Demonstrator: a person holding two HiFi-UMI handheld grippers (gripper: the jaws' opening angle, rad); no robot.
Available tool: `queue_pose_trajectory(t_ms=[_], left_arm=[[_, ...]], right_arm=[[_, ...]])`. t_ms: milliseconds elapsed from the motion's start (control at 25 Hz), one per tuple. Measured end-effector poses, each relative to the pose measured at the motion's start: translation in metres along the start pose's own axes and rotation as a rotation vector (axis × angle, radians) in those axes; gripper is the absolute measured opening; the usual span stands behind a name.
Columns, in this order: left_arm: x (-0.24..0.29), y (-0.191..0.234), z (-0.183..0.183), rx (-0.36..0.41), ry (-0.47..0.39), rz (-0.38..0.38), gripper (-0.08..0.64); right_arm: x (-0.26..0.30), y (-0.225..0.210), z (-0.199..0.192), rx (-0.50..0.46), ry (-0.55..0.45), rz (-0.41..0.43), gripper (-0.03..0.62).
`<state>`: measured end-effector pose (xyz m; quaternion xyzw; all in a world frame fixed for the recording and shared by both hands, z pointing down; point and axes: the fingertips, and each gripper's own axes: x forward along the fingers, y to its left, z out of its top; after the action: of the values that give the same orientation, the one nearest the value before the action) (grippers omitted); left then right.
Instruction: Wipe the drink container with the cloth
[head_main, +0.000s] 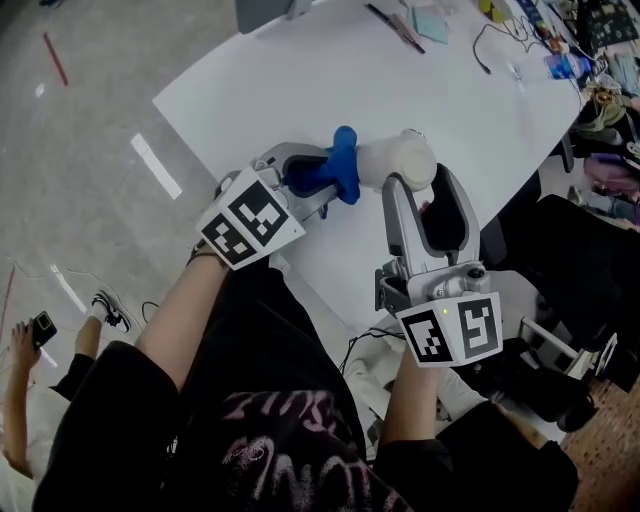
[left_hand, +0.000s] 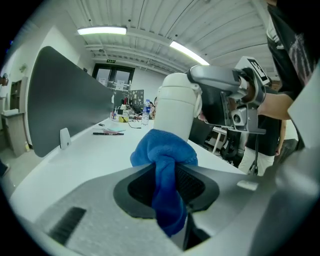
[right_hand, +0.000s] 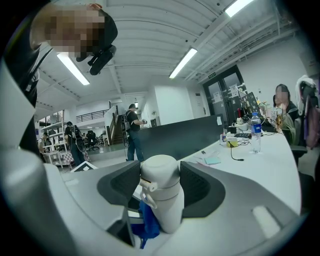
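Note:
A white drink bottle (head_main: 398, 160) with a domed lid is held up over the white table (head_main: 420, 90), my right gripper (head_main: 425, 190) shut on it. In the right gripper view the bottle (right_hand: 161, 197) stands between both pads. My left gripper (head_main: 318, 178) is shut on a blue cloth (head_main: 335, 172), whose bunched end touches the bottle's left side. From the left gripper view the cloth (left_hand: 165, 170) hangs between the jaws, with the bottle (left_hand: 176, 107) just beyond it. A piece of the cloth (right_hand: 146, 222) shows below the bottle in the right gripper view.
Pens (head_main: 395, 27), a light blue pad (head_main: 432, 24), cables and clutter (head_main: 545, 40) lie at the table's far end. A dark divider (left_hand: 65, 100) runs along the table's left. A water bottle (right_hand: 255, 132) stands further down. A black chair (head_main: 570, 250) is at the right. People stand in the background.

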<state>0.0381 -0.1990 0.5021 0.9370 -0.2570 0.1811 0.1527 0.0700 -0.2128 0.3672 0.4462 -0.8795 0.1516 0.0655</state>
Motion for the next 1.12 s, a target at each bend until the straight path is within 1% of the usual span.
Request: queue_pose_trajectory(t_ms=[200, 440, 680, 920, 1120], left_arm=[[0.007, 0.003, -0.014, 0.015, 0.052, 0.004, 0.103], [0.005, 0.003, -0.012, 0.018, 0.059, 0.009, 0.103], [-0.011, 0.002, 0.001, -0.022, 0.009, 0.04, 0.101], [-0.028, -0.002, 0.012, -0.005, -0.005, 0.076, 0.101], [-0.04, -0.006, 0.02, -0.042, -0.041, 0.109, 0.101]], right_arm=[[0.0, 0.0, -0.001, -0.002, 0.002, -0.004, 0.247], [0.0, -0.001, -0.001, -0.001, 0.003, -0.008, 0.247], [-0.002, -0.001, -0.001, -0.004, 0.002, -0.01, 0.247], [-0.003, -0.001, 0.0, -0.011, 0.004, -0.014, 0.242], [-0.003, 0.0, 0.0, -0.014, 0.003, -0.015, 0.242]])
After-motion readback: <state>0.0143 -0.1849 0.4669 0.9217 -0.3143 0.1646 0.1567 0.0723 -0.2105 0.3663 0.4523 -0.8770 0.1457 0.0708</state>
